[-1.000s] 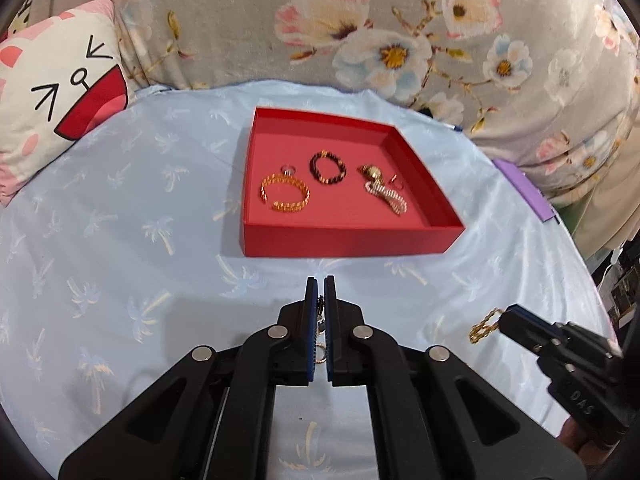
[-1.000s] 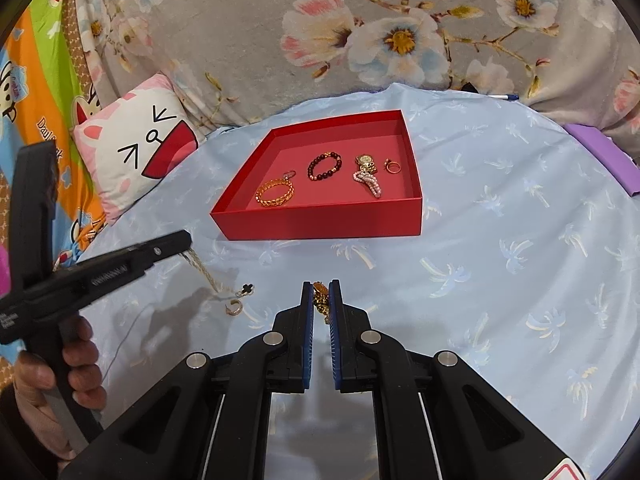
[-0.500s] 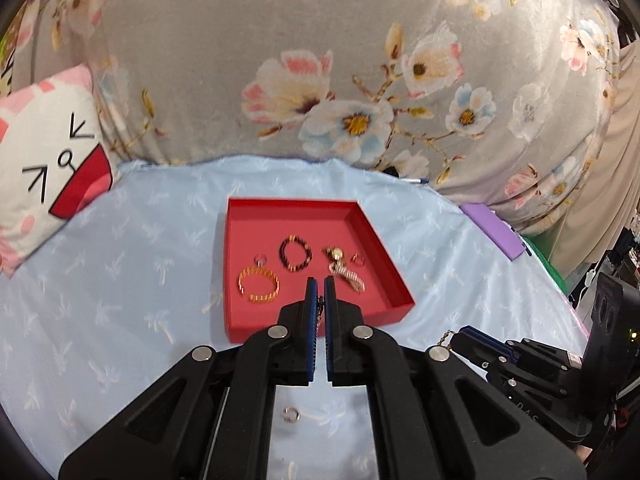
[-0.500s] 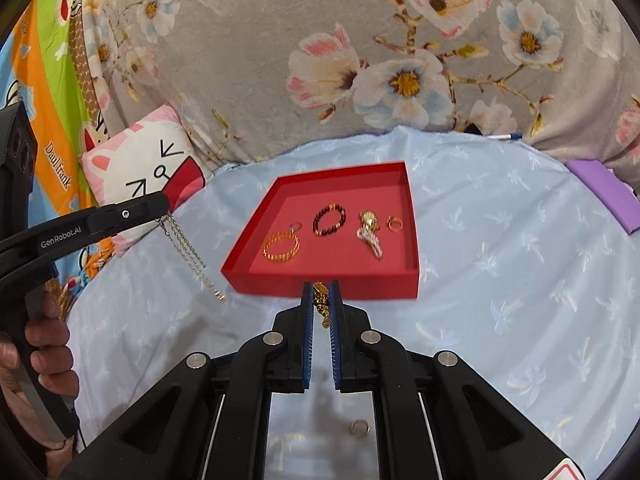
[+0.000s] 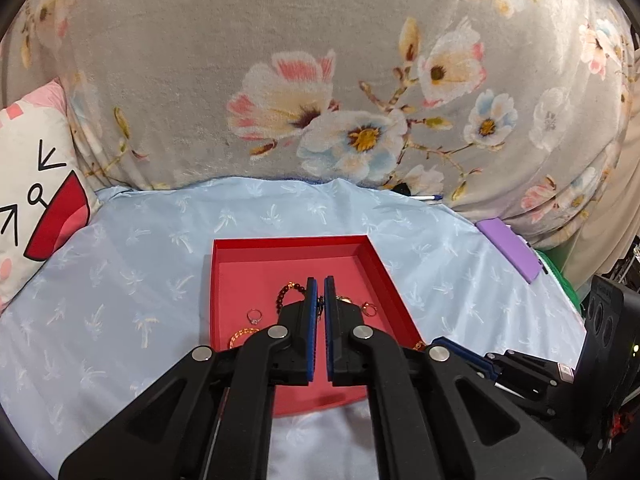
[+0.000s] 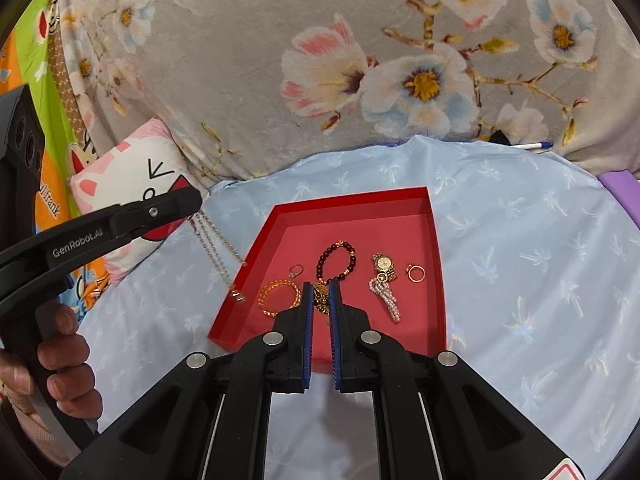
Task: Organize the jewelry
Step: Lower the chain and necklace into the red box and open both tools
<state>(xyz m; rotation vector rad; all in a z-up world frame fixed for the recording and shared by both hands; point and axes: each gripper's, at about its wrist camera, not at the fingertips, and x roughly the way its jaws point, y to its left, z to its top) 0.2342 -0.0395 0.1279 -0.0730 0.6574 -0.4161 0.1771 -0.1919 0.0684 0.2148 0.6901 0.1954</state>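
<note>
Red tray [image 6: 436,240] on bedsheet holds bead bracelet [image 6: 336,262], gold bangle [image 6: 279,298], watch [image 6: 383,266], rings.
</note>
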